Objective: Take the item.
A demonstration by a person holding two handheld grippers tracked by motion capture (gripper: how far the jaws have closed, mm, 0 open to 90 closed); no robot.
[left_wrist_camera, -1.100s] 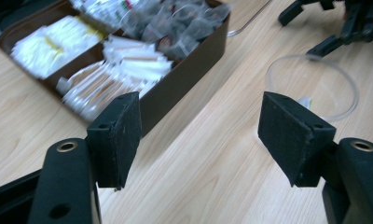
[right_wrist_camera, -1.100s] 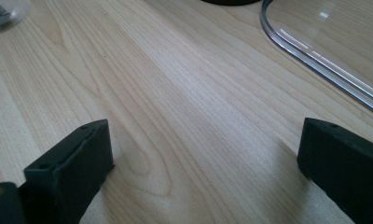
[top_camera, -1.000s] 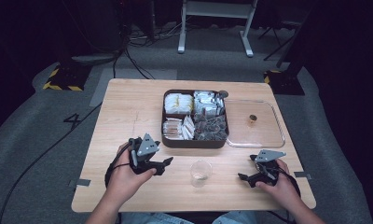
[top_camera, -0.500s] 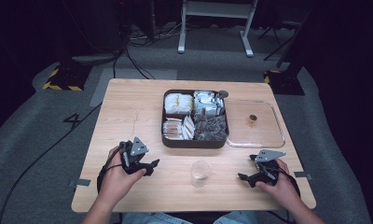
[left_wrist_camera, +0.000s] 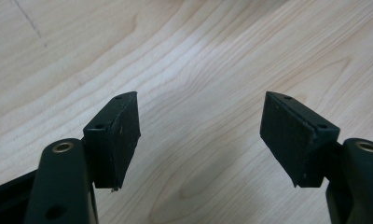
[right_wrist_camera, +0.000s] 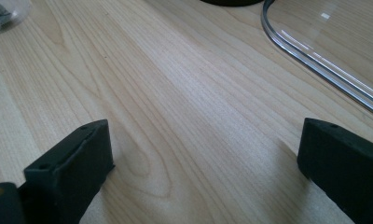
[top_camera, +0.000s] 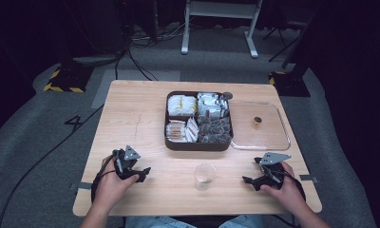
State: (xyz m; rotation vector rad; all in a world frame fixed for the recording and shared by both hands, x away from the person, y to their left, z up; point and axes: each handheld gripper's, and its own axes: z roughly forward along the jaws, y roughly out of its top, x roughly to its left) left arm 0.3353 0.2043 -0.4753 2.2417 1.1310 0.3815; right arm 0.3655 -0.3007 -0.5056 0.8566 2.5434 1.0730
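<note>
From the high view, the left gripper [top_camera: 141,175] and right gripper [top_camera: 249,180] are flanking the clear cup [top_camera: 204,176]; the left gripper view is showing wide jaws over bare table [left_wrist_camera: 212,70]; the right gripper view, jaws also wide, is catching the cup's edge [right_wrist_camera: 5,14] and a clear lid [right_wrist_camera: 324,51].

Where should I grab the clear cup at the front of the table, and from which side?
Grip the cup across its side wall, about mid-height. It stands upright on the table, apart from the tray, with bare wood on both sides. Either open gripper could probably come in level: the left gripper from the cup's left, or the right gripper from its right. Squeeze gently; the wall looks thin.
</note>
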